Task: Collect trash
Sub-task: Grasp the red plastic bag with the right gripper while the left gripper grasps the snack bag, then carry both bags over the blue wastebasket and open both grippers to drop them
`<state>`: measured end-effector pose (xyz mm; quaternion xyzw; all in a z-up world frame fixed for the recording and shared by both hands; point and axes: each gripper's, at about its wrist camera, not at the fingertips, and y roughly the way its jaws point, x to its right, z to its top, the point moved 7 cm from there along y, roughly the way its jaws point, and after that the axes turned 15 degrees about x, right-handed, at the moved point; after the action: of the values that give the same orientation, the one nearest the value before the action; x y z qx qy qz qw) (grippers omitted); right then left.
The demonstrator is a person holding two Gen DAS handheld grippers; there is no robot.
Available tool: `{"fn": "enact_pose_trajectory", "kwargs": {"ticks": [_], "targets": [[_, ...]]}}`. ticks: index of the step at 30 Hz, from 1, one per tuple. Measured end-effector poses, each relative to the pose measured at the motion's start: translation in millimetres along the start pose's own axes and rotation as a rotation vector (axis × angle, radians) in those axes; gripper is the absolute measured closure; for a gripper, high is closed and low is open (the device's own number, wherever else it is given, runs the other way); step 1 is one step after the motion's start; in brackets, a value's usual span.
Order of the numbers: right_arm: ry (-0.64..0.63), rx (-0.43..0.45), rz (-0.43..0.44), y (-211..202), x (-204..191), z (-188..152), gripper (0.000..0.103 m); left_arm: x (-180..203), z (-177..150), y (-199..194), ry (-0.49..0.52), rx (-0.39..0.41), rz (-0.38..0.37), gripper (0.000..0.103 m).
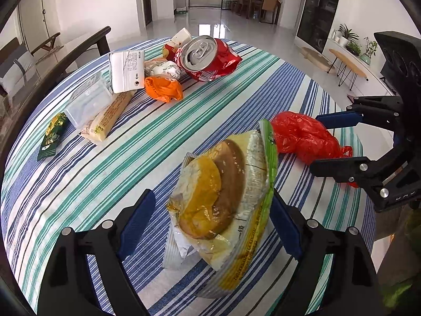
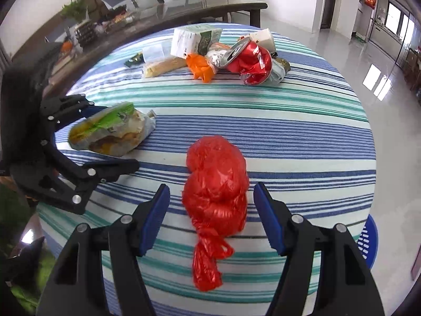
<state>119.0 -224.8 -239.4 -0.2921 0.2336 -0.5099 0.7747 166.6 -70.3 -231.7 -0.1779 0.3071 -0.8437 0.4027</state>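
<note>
Trash scattered across striped worktop [image 2: 302,137]. Left hand-held gripper [image 1: 210,223] spread wide around crinkled burger-print wrapper [image 1: 223,197]. Right hand-held gripper [image 2: 211,216] agape, flanking knotted red plastic bag [image 2: 215,192].

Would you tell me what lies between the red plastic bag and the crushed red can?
Only bare striped tablecloth lies between the red plastic bag and the crushed red can, seen in the right wrist view.

We count one red plastic bag [image 2: 215,181] and one bread wrapper [image 1: 223,197] near us. Beyond the bag lie one crushed red can [image 1: 208,58], one orange bag [image 1: 163,88], one white carton [image 1: 127,71], one clear box [image 1: 88,102] and one green sachet [image 1: 52,135].
</note>
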Motion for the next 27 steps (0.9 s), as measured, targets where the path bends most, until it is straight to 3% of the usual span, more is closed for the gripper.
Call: {"fn": "enact_pose_trajectory", "kwargs": {"ticks": [1,3,4,6,9,15,22,27], "targets": [[0.0,-0.004,0.001,1,1,-1,0.039,-1,-1,1,0.0,-0.007,0.005,0.028],[-0.002,-0.015,-0.003,4,2,-3,0.059,0,-3,1,0.016,-0.019,0.022,0.039],[0.006,-0.01,-0.004,4,2,-3,0.059,1,-3,0,0.028,-0.016,0.026,0.051],[0.018,0.004,-0.008,1,3,-3,0.06,2,-2,-2,0.025,-0.018,0.016,0.064],[0.07,0.04,-0.005,-8,10,-2,0.06,3,1,-6,0.006,-0.009,0.014,0.071],[0.175,0.1,0.007,-27,28,2,0.06,10,15,-14,-0.071,0.026,-0.007,0.074],[0.306,0.148,0.013,-55,61,0,0.06,41,47,-24,-0.082,0.05,-0.035,0.074],[0.377,0.201,-0.074,-92,114,-3,0.06,87,79,-20,-0.075,0.059,-0.098,0.074]]}}
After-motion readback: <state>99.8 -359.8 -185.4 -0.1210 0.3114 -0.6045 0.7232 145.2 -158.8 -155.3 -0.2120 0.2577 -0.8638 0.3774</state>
